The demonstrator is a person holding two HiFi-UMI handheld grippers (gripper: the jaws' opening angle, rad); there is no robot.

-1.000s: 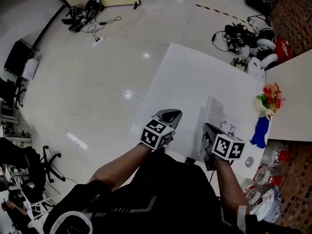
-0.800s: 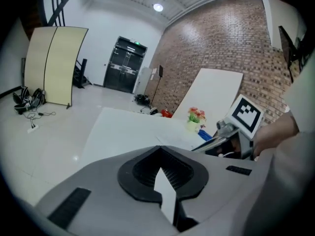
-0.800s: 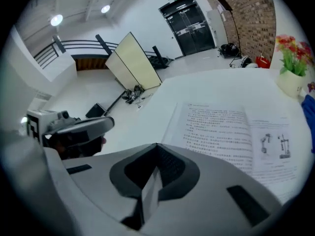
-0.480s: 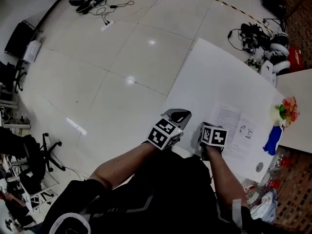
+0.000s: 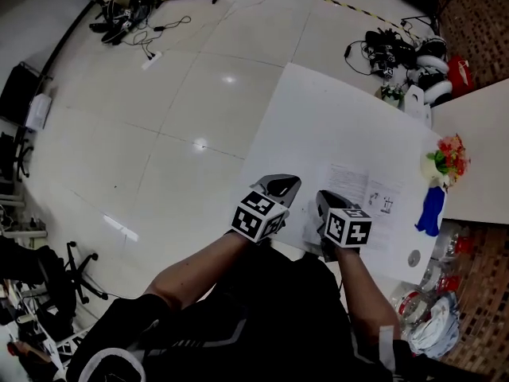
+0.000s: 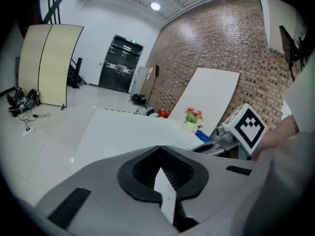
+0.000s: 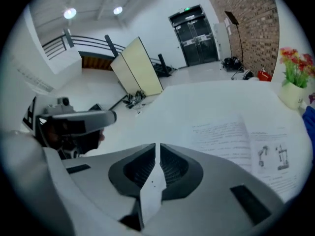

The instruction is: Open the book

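Both of our grippers are closed on nothing: left gripper (image 5: 278, 185) and right gripper (image 5: 326, 201). The book (image 5: 372, 204) already lies spread flat on the white table (image 5: 318, 118), just right of the right gripper. Its pages run off toward the flowers (image 5: 445, 157), so the right one's nearer.

1. The right gripper (image 7: 156, 149) has its jaws pressed together, with nothing between them.
2. Beyond it, the book (image 7: 246, 141) lies open and flat on the white table (image 7: 197, 97).
3. A pot of flowers (image 7: 295, 77) stands at the right edge.
4. The left gripper (image 7: 74, 122) shows at the left.
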